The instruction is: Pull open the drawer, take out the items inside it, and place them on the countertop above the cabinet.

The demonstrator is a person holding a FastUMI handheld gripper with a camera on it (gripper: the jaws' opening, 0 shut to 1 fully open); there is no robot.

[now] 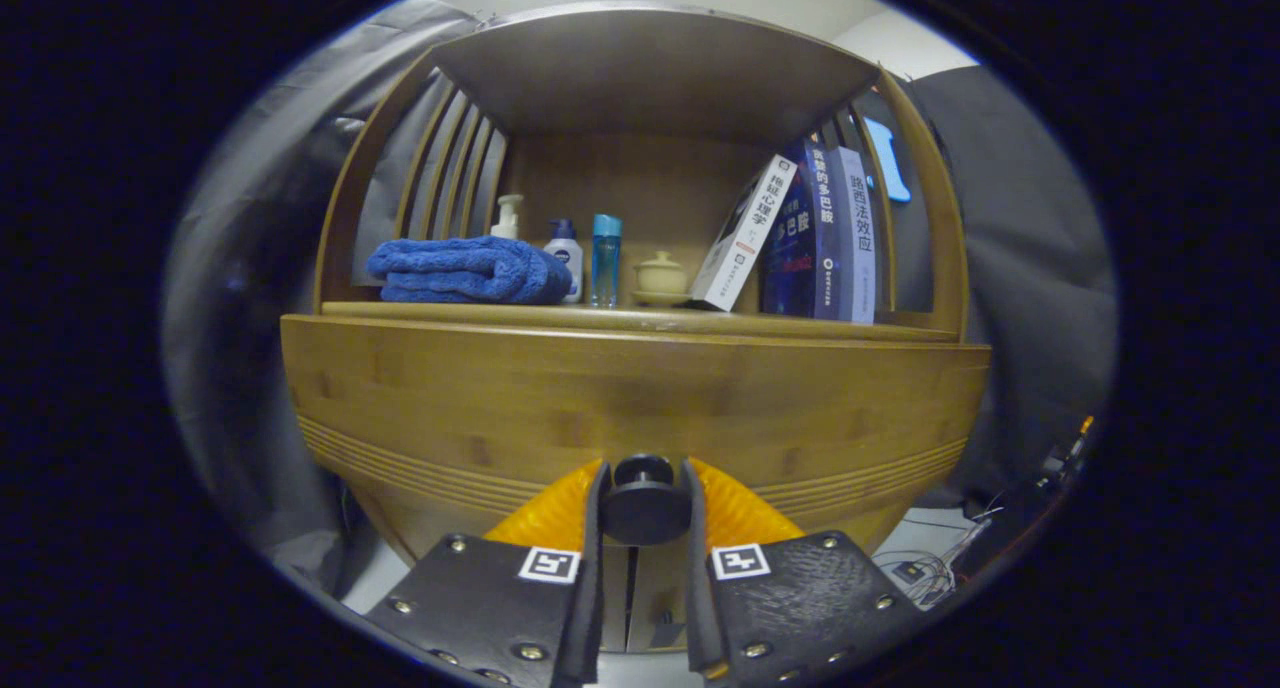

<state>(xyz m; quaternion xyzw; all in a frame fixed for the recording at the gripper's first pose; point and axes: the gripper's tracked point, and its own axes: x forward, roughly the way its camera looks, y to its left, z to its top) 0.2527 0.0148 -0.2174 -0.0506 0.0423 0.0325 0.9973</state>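
A wooden cabinet fills the view, with its drawer front (630,408) right before me. A round dark knob (645,503) sticks out of the drawer front low down. My gripper (645,493) is shut on this knob, one finger pressing each side of it. The drawer looks closed or nearly so, and nothing inside it shows. Above the drawer runs the countertop (640,320), which carries a folded blue towel (465,271), a few small bottles (604,258), a small lidded cup (661,275) and leaning books (810,233).
A roof shelf (650,73) caps the cabinet, and slatted side walls (455,173) close in the countertop space. Grey cloth hangs on both sides. Cables (935,568) lie on the floor at the lower right of the cabinet.
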